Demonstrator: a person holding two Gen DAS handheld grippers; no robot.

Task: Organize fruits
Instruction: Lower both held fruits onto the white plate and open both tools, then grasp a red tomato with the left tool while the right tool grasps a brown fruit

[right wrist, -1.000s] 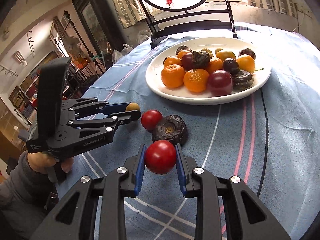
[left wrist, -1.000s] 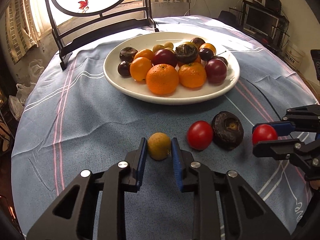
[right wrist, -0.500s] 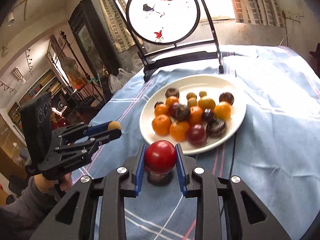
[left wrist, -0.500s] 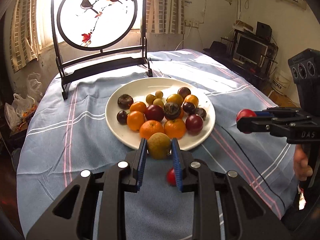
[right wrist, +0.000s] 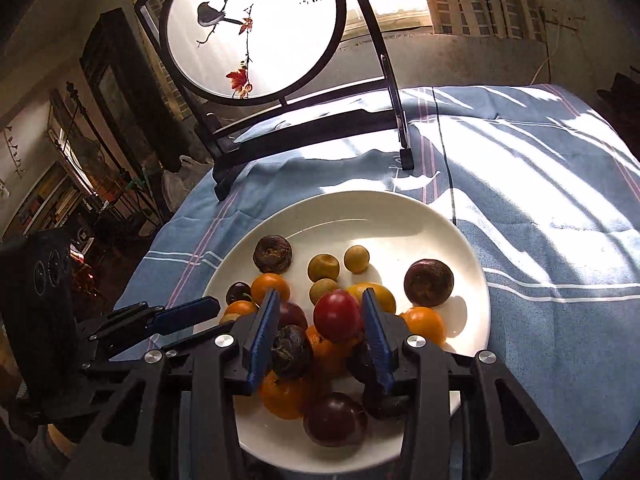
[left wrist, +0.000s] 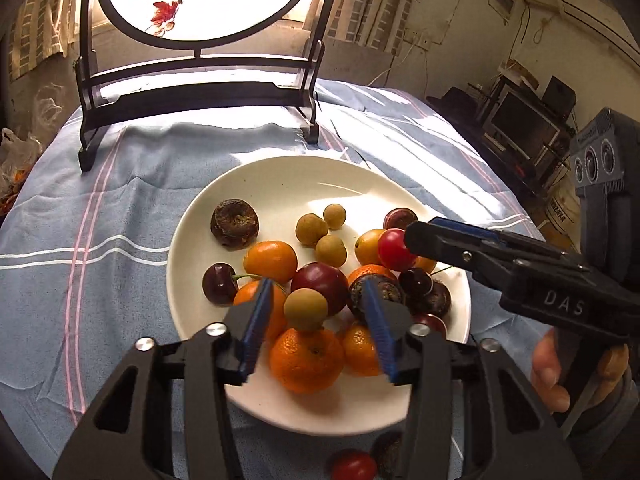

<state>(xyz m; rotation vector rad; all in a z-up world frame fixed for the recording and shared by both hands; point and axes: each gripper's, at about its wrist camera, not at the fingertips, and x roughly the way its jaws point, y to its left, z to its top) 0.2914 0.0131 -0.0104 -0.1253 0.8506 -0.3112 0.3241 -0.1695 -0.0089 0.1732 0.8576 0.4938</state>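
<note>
since both grippers hover over the white plate (left wrist: 400,184), the left gripper (left wrist: 316,328) gapes wide around a loose longan (left wrist: 306,309) sitting on the pile, while the right gripper (right wrist: 320,322) looks slack around its red tomato (right wrist: 335,316) above the plate's middle.

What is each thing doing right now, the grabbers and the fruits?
Plate, piled with fruit.
Left gripper, open.
Right gripper, open.
Longan, loose, resting on the oranges.
Red tomato, loose between the right gripper's fingers, over the plate.
Second tomato, on the cloth, off the plate.
</note>
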